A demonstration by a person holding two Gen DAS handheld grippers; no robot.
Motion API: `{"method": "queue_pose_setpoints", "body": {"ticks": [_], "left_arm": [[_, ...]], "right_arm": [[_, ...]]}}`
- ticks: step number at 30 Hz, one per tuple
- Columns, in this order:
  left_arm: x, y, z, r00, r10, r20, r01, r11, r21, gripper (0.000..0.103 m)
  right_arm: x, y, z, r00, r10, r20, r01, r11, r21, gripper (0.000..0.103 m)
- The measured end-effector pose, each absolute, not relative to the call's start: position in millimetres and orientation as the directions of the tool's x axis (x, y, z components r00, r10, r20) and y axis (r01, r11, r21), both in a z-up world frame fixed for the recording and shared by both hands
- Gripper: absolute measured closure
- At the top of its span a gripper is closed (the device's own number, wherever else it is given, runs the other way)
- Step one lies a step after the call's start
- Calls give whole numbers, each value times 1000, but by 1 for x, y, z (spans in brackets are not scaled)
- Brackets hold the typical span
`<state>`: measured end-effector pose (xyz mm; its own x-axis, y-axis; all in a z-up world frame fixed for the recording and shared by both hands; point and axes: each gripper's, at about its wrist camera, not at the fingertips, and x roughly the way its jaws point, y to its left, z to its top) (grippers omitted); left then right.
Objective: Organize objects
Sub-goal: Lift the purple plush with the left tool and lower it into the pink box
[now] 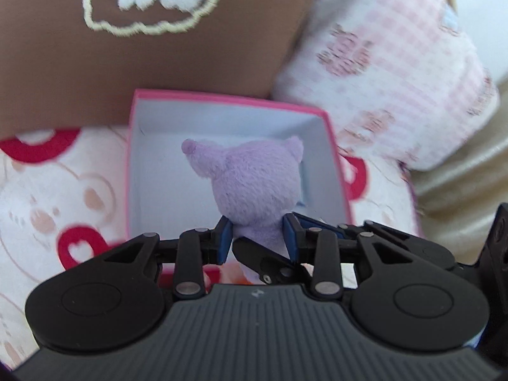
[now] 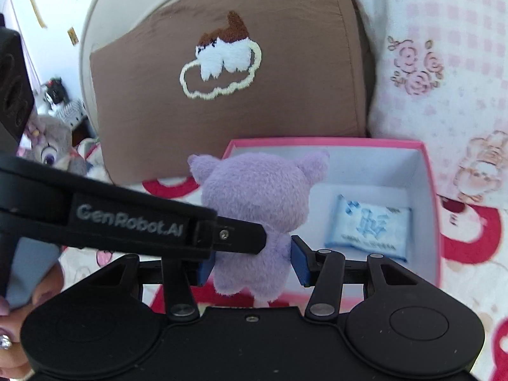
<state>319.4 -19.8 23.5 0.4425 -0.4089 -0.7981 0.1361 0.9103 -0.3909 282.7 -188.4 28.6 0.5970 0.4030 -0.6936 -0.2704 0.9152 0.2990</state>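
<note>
A small purple plush toy [image 1: 250, 184] is held above an open pink box [image 1: 136, 146] with a white inside. My left gripper [image 1: 258, 238] is shut on the toy's lower body, blue pads pressing both sides. In the right wrist view the same toy [image 2: 257, 212] sits between my right gripper's [image 2: 252, 265] blue pads, which also close on its body. The left gripper's black finger [image 2: 235, 233] crosses in front from the left. The pink box [image 2: 431, 190] holds a white and blue packet [image 2: 368, 225] on its floor.
A brown cushion [image 2: 222, 63] with an embroidered cloud stands behind the box. A pink checked pillow [image 2: 444, 63] leans at the right. The box rests on a white blanket [image 1: 47, 197] with red rings and bears. Other plush toys [image 2: 50, 146] lie far left.
</note>
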Motion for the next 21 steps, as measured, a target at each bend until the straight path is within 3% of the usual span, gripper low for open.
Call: {"method": "queue_pose_setpoints", "body": {"ticks": [21], "left_arm": [[403,-26,-88,374,-352,-858,34,930,-366,70]], "right_arm": [[366,-184,-65,497,344,-797,-204,939,277,49]]}}
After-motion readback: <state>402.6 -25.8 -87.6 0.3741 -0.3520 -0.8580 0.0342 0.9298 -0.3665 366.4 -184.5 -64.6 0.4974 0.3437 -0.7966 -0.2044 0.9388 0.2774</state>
